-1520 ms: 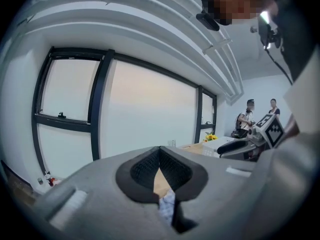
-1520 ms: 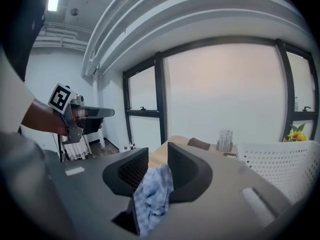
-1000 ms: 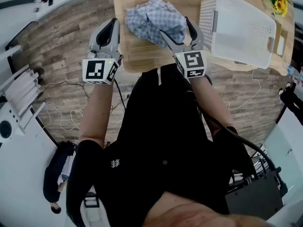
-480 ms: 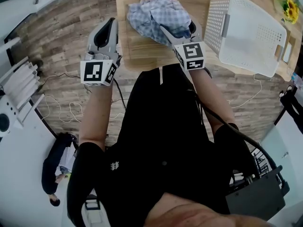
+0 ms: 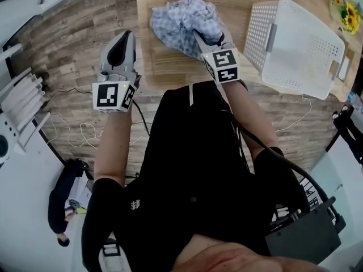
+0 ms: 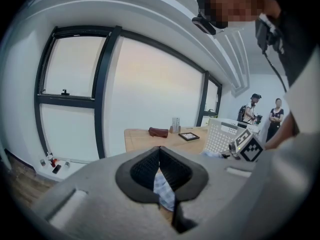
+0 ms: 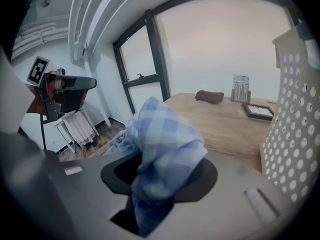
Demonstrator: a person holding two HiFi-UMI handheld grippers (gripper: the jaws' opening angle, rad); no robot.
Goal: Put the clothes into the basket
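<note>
A blue-and-white checked cloth [image 5: 180, 17] lies crumpled on the wooden table [image 5: 170, 67], left of a white perforated basket [image 5: 258, 21]. My right gripper [image 5: 209, 34] is at the cloth's near right edge. Its jaws are closing with a bunched fold of the cloth [image 7: 165, 144] between them, and the pads press on it. The basket wall [image 7: 295, 124] stands close on that gripper's right. My left gripper [image 5: 125, 37] hangs shut and empty over the floor, just off the table's left edge. Through its jaws [image 6: 160, 149] only a strip of the distant cloth shows.
Sunflowers [image 5: 345, 7] stand at the table's far right corner. A dark pouch [image 7: 210, 96] and a small framed picture [image 7: 257, 110] lie further back on the table. A white rack [image 5: 22, 103] and loose cables [image 5: 74, 135] are on the floor to the left.
My right gripper pushed forward into the cloth and its jaws narrowed around a fold. The left gripper drifted slightly left and back, staying shut.
</note>
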